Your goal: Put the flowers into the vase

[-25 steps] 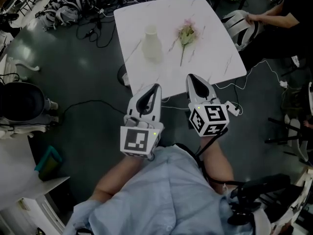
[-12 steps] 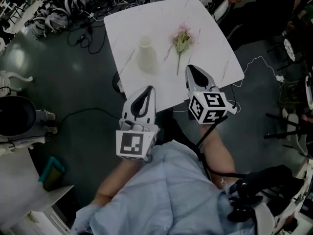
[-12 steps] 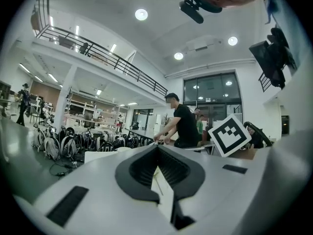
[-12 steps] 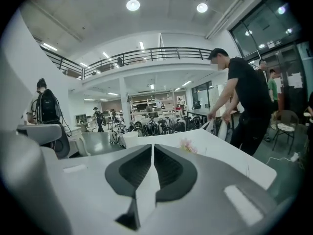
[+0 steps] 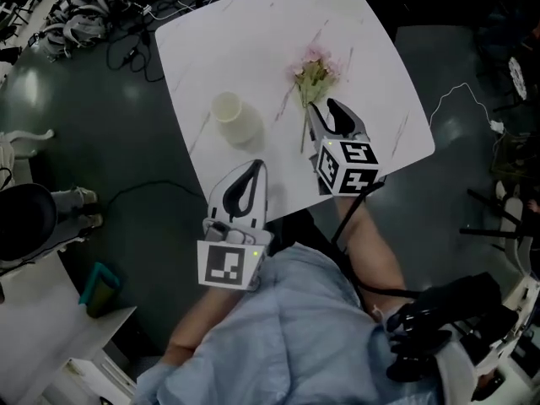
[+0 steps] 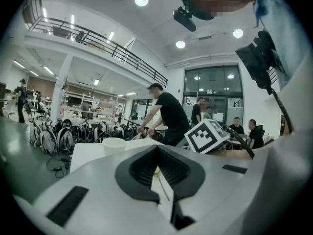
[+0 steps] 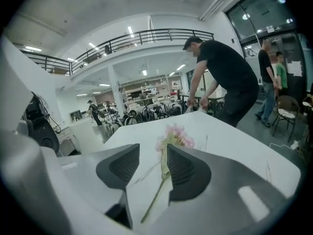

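Observation:
A bunch of pink flowers (image 5: 312, 64) on a long green stem lies on the white marble table (image 5: 253, 32), to the right of a cream vase (image 5: 229, 115) that stands upright. My right gripper (image 5: 331, 110) hovers over the lower stem. In the right gripper view the right gripper (image 7: 154, 153) is opening its jaws, and the flowers' (image 7: 174, 137) stem runs between them untouched. My left gripper (image 5: 255, 167) hangs at the table's near edge, short of the vase. In the left gripper view the left gripper (image 6: 157, 148) has its tips together and holds nothing, with the vase (image 6: 114, 143) ahead to the left.
Cables and headsets (image 5: 84, 15) litter the dark floor beyond the table's left side. A dark round bin (image 5: 25, 218) stands at far left. A person in black (image 7: 222, 77) bends over at the table's far side, and others sit farther back (image 6: 237, 126).
Both grippers have moved forward toward the table. The right one now reaches over the flower stem with its jaws parted. The left one has come up to the table's near edge.

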{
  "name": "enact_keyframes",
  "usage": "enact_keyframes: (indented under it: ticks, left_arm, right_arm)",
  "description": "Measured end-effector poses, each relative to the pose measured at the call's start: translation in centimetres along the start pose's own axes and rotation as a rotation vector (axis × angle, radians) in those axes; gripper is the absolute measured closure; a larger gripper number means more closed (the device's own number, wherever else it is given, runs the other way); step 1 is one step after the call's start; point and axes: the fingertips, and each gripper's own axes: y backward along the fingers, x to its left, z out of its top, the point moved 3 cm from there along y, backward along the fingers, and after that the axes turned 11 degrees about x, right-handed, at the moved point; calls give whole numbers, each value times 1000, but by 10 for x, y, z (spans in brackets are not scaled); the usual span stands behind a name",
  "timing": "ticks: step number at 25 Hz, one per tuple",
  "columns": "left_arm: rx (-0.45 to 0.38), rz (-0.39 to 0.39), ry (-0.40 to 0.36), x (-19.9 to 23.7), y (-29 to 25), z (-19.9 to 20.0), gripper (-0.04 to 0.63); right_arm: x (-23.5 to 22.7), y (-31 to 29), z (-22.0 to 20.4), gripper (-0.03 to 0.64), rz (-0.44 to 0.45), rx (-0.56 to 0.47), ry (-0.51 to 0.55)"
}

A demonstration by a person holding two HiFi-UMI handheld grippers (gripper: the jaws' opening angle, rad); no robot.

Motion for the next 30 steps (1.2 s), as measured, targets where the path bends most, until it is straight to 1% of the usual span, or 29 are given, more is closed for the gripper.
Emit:
enact_keyframes:
  ticks: [3,7,11,15,16,18,19,23,25,30]
  left_arm:
    - [40,-3,-2,2,-26,-4,591]
    - [91,11,12,9,-54,-9,589]
    - [130,30,30,18,-73,-14,591]
    - [161,46,50,27,-82,-20,591]
    - [165,50,54,29,-83,-21,589]
    - [165,56,61,31,-86,-22,591]
    - [165,58,67,31,-87,-23,589]
    - [171,70,81,30,-85,-25,591]
    - [170,77,81,29,-83,-25,589]
    - [137,102,85,28,-65,-24,590]
  right_arm:
    - [-25,-37,-3,405,-11,60,-51]
    - [-52,-81,-7,380,-3,131,-121]
    - [-65,-115,-10,377,0,183,-145]
    - [-71,-135,-16,377,-28,240,-134]
    - [-73,-138,-17,386,-35,248,-127]
    - [-75,-143,-18,444,-38,256,-115]
    - [-75,-144,-18,475,-33,255,-112]
    - [-75,-145,-13,555,-3,241,-103]
    - [-72,-143,-8,570,9,221,-93]
    - [-55,-125,13,577,55,134,-89]
